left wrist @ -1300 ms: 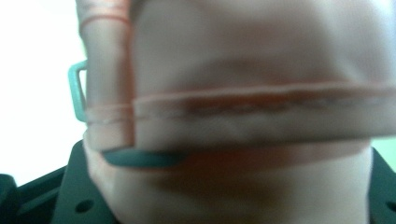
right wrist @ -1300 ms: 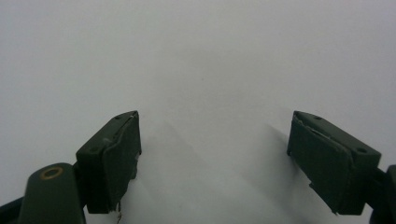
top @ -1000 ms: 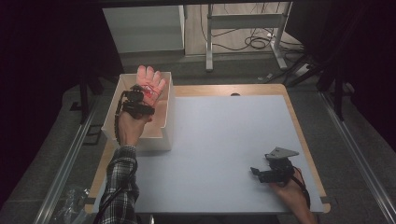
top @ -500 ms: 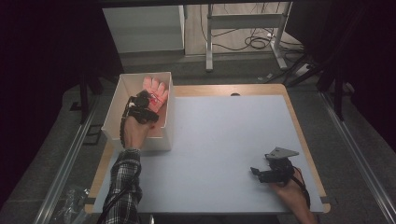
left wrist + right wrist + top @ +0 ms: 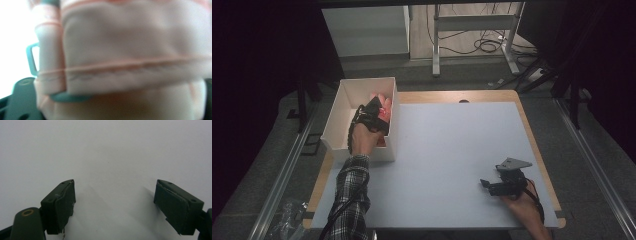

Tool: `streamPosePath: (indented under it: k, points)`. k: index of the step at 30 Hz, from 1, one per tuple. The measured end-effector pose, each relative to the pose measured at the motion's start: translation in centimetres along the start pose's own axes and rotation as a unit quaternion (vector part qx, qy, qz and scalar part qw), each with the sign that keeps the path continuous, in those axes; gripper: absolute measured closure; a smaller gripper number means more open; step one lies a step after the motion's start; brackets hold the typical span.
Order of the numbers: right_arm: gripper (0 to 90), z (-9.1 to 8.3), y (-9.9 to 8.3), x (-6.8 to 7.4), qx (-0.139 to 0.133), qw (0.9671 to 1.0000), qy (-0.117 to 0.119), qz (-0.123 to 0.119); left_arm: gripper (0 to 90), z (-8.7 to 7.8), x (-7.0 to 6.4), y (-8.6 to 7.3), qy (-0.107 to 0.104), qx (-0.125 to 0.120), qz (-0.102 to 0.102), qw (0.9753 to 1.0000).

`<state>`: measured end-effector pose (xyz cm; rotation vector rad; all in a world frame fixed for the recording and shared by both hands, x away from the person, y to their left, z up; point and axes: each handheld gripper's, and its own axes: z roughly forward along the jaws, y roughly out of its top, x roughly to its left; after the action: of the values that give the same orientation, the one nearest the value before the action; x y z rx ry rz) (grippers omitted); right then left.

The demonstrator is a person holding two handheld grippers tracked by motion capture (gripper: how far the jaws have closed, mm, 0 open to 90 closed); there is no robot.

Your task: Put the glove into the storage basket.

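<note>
A pink glove [image 5: 384, 106] with a teal loop lies in the white box [image 5: 343, 107] at the table's left edge. My left gripper [image 5: 377, 114] reaches down into the box, right against the glove. In the left gripper view the pink cloth [image 5: 130, 50] presses close to the camera and covers the jaw tips. The dark jaw mounts stand wide apart at the bottom corners, so the gripper reads as open. My right gripper [image 5: 486, 185] rests near the table's front right, open, with bare white tabletop [image 5: 112, 165] between its fingers.
The white tabletop [image 5: 452, 150] has a wooden border. A metal rail runs along the floor to the left, with crumpled plastic [image 5: 287, 220] beside it. Beyond the far edge stand a white cabinet [image 5: 364, 30] and a metal frame with cables.
The left hand has lowered the glove from above the box rim down into the box and drawn nearer. The right gripper has stayed still.
</note>
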<state>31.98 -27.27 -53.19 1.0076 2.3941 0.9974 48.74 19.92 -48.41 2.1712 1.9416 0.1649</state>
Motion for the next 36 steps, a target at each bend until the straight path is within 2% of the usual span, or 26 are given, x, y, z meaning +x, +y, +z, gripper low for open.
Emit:
streamPosePath:
  k: [1,4,6,8,20,25,29,33,36]
  points:
    - [17.8,0.0,0.0,0.0,0.000,1.0000,0.000,0.000,10.9,0.0,0.0,0.0,-0.003,-0.001,0.000,1.0000]
    - [17.8,0.0,0.0,0.0,0.000,1.0000,0.000,0.000,7.4,-0.3,0.0,-0.1,0.004,-0.002,-0.002,1.0000]
    - [17.8,0.0,0.0,0.0,0.000,1.0000,0.000,0.000,5.1,-0.7,0.2,-0.1,-0.006,-0.012,-0.004,0.9999]
    - [17.8,0.0,0.0,0.0,0.000,1.0000,0.000,0.000,3.2,-1.1,0.3,-0.2,-0.007,-0.023,-0.004,0.9997]
    - [17.8,0.0,0.0,0.0,0.000,1.0000,0.000,0.000,2.4,-2.8,1.1,-1.3,-0.024,-0.067,0.014,0.9973]
    - [17.8,0.0,0.0,0.0,0.000,1.0000,0.000,0.000,2.4,-3.8,1.4,-1.9,-0.031,-0.095,0.020,0.9948]
    - [17.8,0.0,0.0,0.0,0.000,1.0000,0.000,0.000,2.4,-4.5,1.6,-2.3,-0.024,-0.116,0.032,0.9925]
    - [17.8,0.0,0.0,0.0,0.000,1.0000,0.000,0.000,2.3,-5.0,1.8,-2.6,-0.018,-0.130,0.036,0.9907]
    - [17.8,0.0,0.0,0.0,0.000,1.0000,0.000,0.000,2.2,-5.4,1.9,-3.0,-0.018,-0.146,0.039,0.9883]
